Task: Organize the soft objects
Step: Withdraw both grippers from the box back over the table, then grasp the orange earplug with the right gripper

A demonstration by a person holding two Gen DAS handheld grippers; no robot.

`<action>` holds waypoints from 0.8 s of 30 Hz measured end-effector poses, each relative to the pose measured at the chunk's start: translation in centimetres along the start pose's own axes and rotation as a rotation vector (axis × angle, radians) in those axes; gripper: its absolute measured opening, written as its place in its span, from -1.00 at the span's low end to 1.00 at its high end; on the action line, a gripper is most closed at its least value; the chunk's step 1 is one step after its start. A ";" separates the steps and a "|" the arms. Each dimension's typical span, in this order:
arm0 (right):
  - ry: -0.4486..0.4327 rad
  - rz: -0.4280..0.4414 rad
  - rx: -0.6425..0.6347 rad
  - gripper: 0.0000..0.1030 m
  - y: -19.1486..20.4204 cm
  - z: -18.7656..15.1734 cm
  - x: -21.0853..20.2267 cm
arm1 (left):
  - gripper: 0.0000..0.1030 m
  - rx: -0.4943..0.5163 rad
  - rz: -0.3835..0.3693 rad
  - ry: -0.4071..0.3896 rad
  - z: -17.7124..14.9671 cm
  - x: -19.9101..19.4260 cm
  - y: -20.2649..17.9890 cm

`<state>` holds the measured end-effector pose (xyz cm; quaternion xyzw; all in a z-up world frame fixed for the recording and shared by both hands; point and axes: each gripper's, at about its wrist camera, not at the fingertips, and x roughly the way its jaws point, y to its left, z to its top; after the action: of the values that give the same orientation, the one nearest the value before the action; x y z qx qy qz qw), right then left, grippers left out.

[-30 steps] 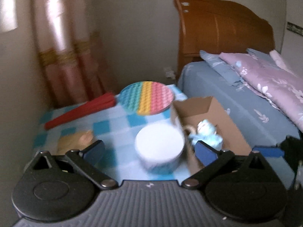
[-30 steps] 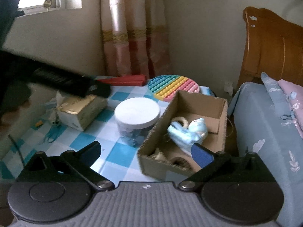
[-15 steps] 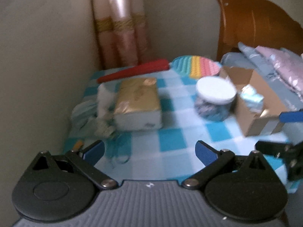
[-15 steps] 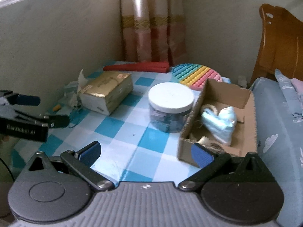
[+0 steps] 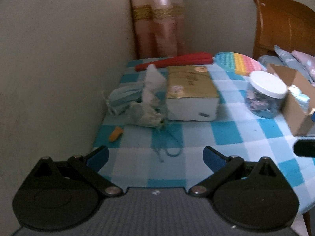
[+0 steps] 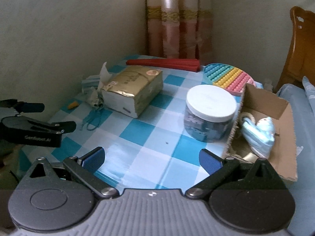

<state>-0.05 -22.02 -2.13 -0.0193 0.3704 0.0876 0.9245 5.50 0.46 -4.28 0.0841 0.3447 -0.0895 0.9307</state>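
On the blue-checked table by the wall, a stack of pale blue face masks lies next to a crumpled greenish cloth and a loose teal string. My left gripper hovers open over the table's near edge, short of the string, holding nothing. A cardboard box at the right holds a light blue soft item. My right gripper is open and empty, just left of the box's near corner.
A gold tissue box with a white tissue sits mid-table. A white-lidded jar stands against the box. A red folded fan, a rainbow pop mat and a small orange piece also lie there. The bed is right.
My left gripper has swung left, from the jar and box toward the mask pile by the wall. The right gripper has drawn back and turned slightly left. Both stay open.
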 end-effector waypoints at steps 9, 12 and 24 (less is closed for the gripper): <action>0.039 0.065 -0.080 1.00 2.3 1.3 3.1 | 0.97 -0.090 0.046 0.019 -0.3 2.7 2.2; 0.030 0.093 -0.128 0.99 3.3 2.0 4.0 | 0.97 -0.078 0.064 0.048 -0.6 2.9 2.4; -0.004 0.335 -0.400 0.56 9.0 6.6 9.6 | 0.97 -0.015 0.131 0.132 -3.2 1.2 3.0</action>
<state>9.64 -11.13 -3.69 -0.1401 0.3417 0.3110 0.8757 5.07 3.95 -7.17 0.1052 0.3996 -0.0204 0.9104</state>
